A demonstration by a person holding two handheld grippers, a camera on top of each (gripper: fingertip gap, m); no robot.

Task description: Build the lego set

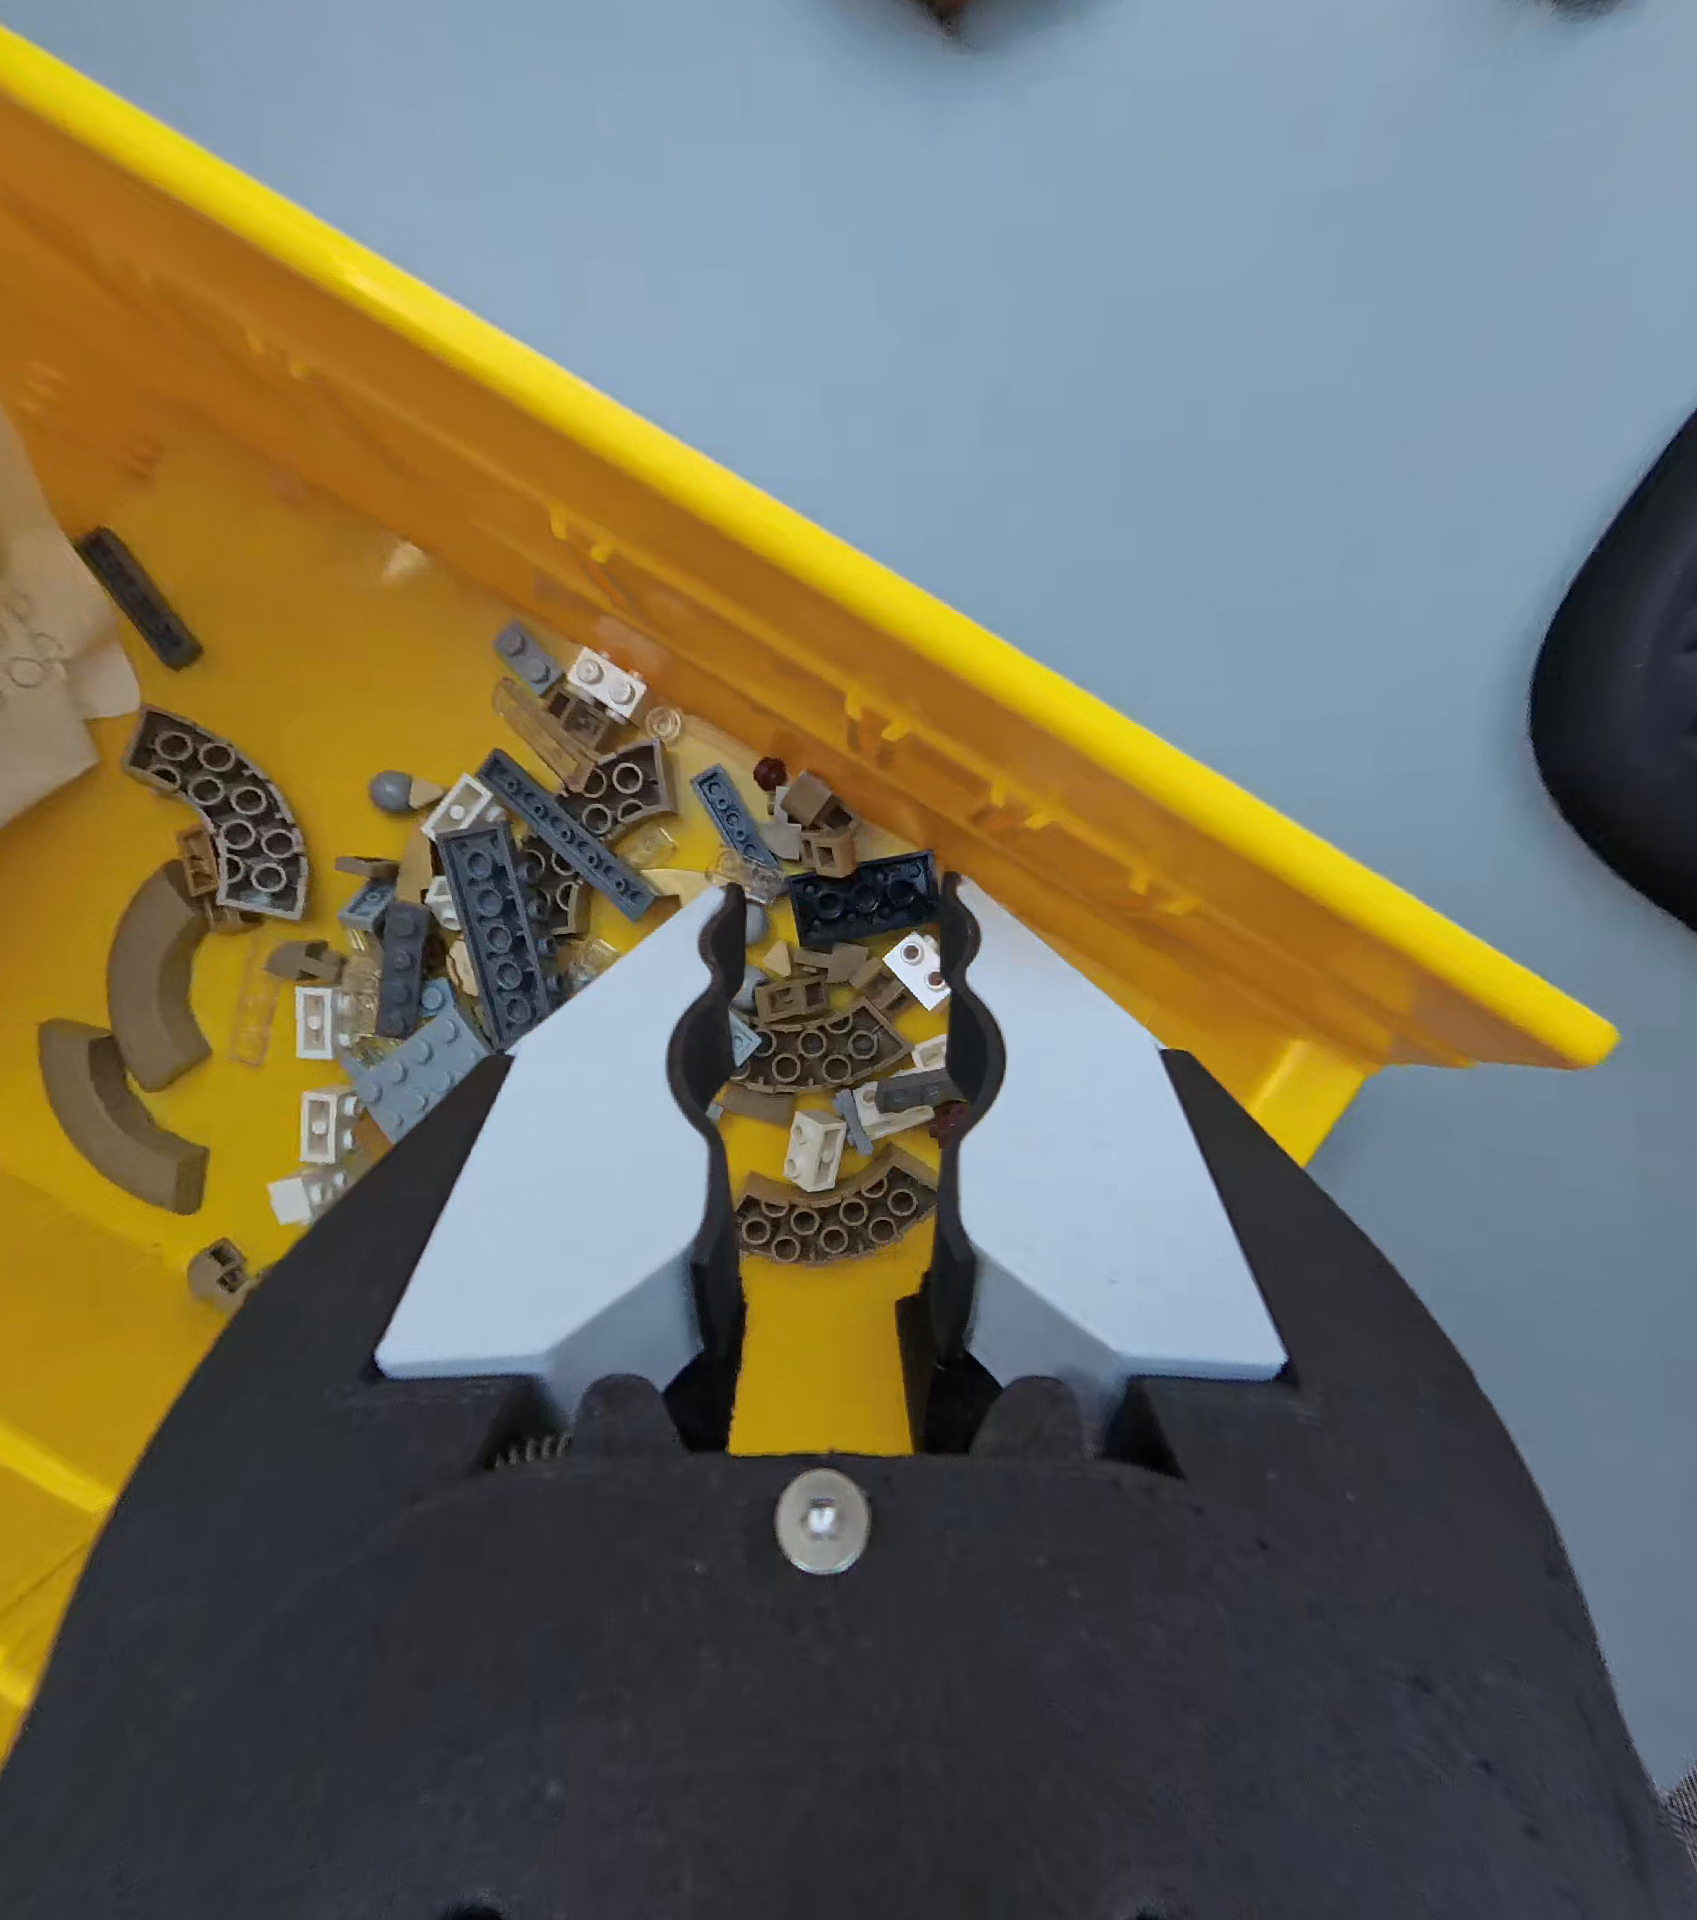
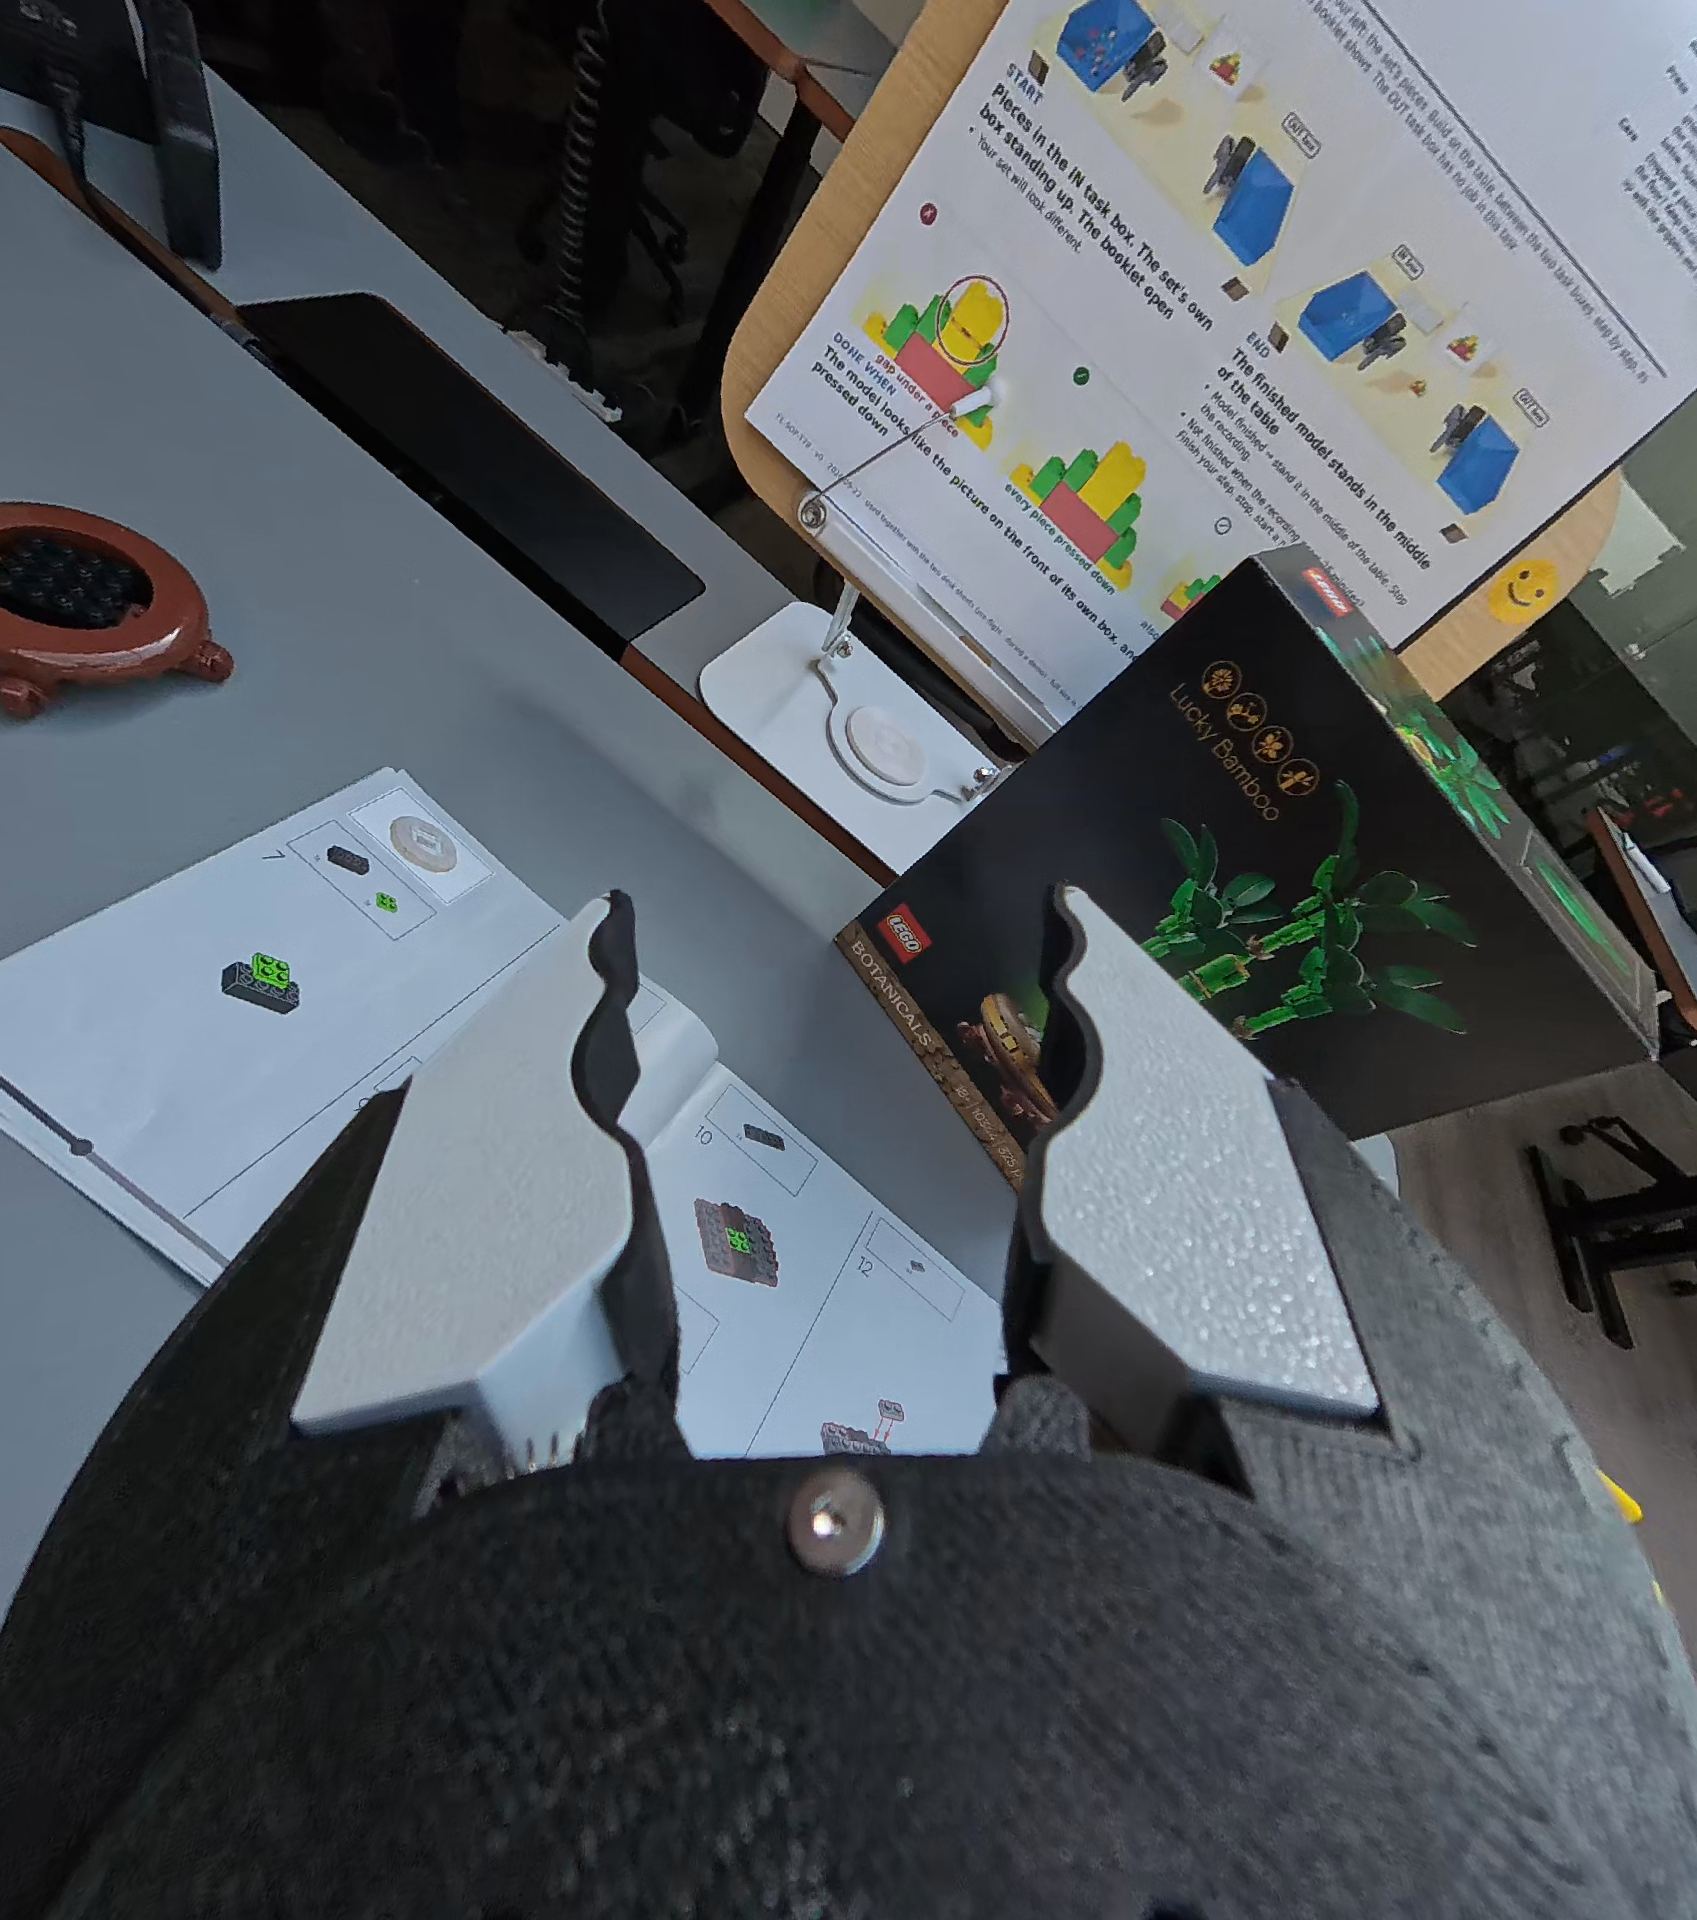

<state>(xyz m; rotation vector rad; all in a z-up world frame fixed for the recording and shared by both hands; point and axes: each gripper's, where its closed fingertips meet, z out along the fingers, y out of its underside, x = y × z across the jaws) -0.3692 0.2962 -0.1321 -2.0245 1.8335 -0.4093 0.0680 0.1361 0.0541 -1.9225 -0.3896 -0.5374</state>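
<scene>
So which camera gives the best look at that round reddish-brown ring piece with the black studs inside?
The right wrist view: the round reddish-brown ring with black studs lies whole on the grey table. The left wrist view shows only a dark sliver at its top edge, perhaps that piece.

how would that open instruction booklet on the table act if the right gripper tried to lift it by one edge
The instruction booklet would probably flop: its thin paper pages look limp. Lying flat on the smooth grey table, it may slide rather than lift. Loose pages could fan open.
</scene>
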